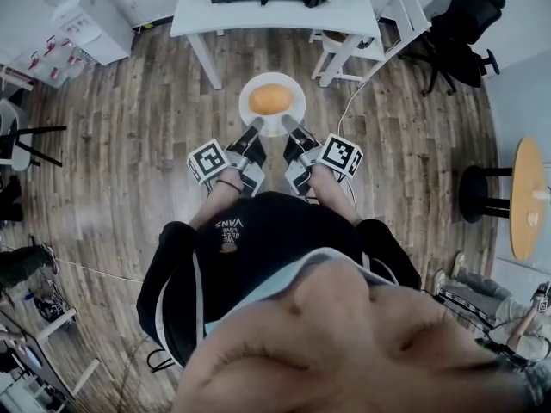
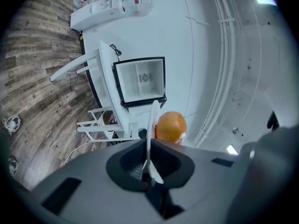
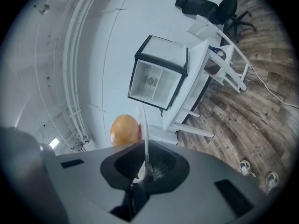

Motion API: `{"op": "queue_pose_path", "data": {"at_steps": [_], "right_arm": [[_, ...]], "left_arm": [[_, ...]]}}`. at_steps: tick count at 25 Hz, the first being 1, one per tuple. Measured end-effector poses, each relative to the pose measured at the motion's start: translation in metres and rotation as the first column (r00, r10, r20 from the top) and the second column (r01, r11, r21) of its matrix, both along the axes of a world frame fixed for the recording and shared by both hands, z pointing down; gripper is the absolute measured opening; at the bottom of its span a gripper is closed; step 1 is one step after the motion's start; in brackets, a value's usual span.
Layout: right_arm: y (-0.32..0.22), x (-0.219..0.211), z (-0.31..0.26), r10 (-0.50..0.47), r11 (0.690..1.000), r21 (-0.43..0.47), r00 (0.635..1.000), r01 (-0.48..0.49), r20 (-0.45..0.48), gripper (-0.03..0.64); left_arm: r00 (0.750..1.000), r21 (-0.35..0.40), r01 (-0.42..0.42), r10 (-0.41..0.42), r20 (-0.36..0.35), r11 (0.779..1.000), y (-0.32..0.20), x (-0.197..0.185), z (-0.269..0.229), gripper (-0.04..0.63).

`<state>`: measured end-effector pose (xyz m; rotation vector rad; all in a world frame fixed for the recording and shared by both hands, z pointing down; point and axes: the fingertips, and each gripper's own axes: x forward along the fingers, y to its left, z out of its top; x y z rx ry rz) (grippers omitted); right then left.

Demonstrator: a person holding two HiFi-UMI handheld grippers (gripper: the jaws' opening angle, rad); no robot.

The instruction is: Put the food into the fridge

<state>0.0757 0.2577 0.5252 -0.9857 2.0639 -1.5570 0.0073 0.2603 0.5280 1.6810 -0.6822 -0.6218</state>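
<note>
The left gripper and the right gripper both clamp one white plate, on its near-left and near-right rim, with the jaws nearly closed on the thin edge. The round orange food sits in the plate's middle, held above the wooden floor. The small fridge stands on a white table at the far side, well apart from the plate.

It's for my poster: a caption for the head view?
Left gripper and right gripper hold a plate with an orange above a wooden floor.
</note>
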Motion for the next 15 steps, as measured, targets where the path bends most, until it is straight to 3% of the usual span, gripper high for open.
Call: {"op": "queue_pose_path", "data": {"at_steps": [15], "right_arm": [[-0.113, -0.046, -0.011, 0.037, 0.999, 0.013, 0.999, -0.038, 0.016, 0.029]], "left_arm": [[0.999, -0.003, -0.043, 0.043, 0.005, 0.999, -0.114, -0.045, -0.008, 0.029]]}}
